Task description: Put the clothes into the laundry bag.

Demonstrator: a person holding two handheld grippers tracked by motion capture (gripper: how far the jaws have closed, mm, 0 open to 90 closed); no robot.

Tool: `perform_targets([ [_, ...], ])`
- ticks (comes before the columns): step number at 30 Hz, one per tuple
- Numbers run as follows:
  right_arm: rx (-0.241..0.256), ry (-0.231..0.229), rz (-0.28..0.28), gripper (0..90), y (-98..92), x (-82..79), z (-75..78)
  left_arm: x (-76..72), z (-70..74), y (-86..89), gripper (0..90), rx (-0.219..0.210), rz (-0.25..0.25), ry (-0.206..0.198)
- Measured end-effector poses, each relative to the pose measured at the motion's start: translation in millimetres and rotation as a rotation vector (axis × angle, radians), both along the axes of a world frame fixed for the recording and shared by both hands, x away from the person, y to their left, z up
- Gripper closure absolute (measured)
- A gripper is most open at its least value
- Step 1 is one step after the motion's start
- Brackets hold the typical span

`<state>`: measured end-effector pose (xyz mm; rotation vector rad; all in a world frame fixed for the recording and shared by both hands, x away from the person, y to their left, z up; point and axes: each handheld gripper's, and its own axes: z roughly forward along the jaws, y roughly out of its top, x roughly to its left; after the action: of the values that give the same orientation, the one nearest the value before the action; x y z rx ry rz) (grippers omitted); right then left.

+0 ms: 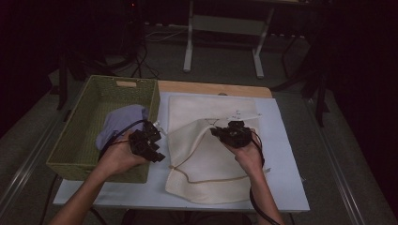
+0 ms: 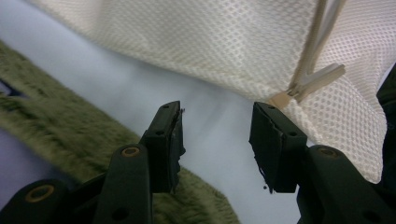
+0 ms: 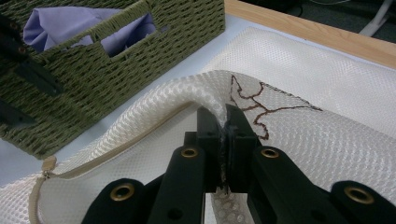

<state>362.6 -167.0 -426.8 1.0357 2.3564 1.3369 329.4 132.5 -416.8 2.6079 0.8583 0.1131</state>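
High view: a cream mesh laundry bag (image 1: 211,154) lies mid-tabletop beside a green basket (image 1: 75,150), the right gripper (image 1: 224,132) pinching its lifted flap, the left gripper (image 1: 157,140) parted wide; light, floppy, probably best taken along the zipper edge.

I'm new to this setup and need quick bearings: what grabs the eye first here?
The cream mesh laundry bag spread mid-table, its upper layer pinched and lifted by the right gripper. At the table's left stands a green woven basket holding a lilac cloth. The left gripper hovers open between the basket and the bag's zip end.
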Motion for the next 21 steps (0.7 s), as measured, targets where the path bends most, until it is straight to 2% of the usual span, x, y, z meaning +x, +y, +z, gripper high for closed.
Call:
perform_targets([
  [9, 0.005, 0.002, -0.004, 86.7, 0.5, 1.1, -0.2, 6.9, 7.7, 7.6, 52.8, 0.048, -0.016, 0.03],
  [13, 0.004, -0.003, -0.005, 86.7, 0.6, 1.7, 0.7, 9.5, 9.8, 12.5, 52.0, 0.021, -0.039, 0.051],
  [21, 0.005, 0.0, -0.005, 86.7, 1.6, 2.3, 1.3, 6.6, 19.8, 18.3, 52.1, 0.011, -0.041, 0.037],
])
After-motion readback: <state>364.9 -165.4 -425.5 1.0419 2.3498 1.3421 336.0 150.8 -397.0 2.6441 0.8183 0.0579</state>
